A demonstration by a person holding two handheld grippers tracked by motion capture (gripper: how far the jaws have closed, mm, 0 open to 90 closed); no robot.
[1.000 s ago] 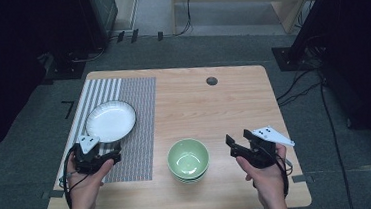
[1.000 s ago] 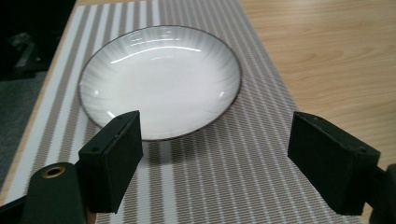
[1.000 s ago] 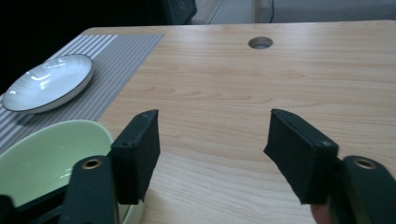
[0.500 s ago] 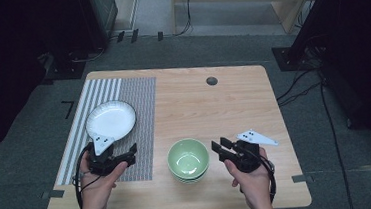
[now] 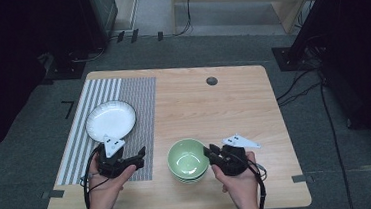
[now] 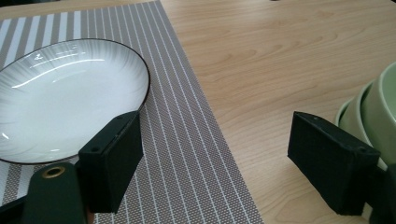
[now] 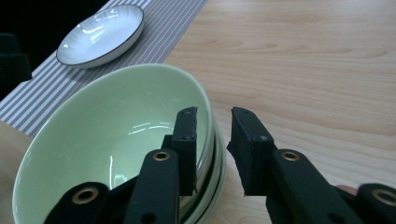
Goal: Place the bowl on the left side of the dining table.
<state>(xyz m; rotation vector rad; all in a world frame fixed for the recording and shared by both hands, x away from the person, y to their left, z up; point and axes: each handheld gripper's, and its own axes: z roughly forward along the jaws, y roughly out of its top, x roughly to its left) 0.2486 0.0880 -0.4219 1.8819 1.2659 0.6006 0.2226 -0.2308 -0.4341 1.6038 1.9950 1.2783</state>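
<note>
Surface: light wood desk [image 5: 209, 107], rounded corners, small dark round cap [image 5: 211, 81] near far edge. Grey-and-white striped mat [image 5: 140, 95] covers desk's left part. Room: grey floor around the desk, cables [image 5: 317, 81] on it at right, dark stands and equipment at both sides, pale wooden unit at back.

Containers:
- White plate [image 5: 110, 120] w/ dark rim line sits on mat, far-left area. Nothing in it; glossy.
- Stack of green bowls [image 5: 188, 160] on bare wood, near front edge, approx centre, well apart from plate. Top bowl holds nothing. Right gripper view shows at least two rims below the top one; exact count can't be told.

Left tongs [image 5: 140, 158]: held by left hand [image 5: 107, 183], over front end of mat, between plate and bowl stack. Jaws wide apart, nothing between them; left gripper view shows plate by one jaw, bowl stack by the other.

Right tongs [image 5: 211, 151]: held by right hand [image 5: 239, 178], at right side of bowl stack. Jaws narrow but not closed; one jaw inside top bowl's rim, other outside. Contact w/ rim can't be confirmed.
</note>
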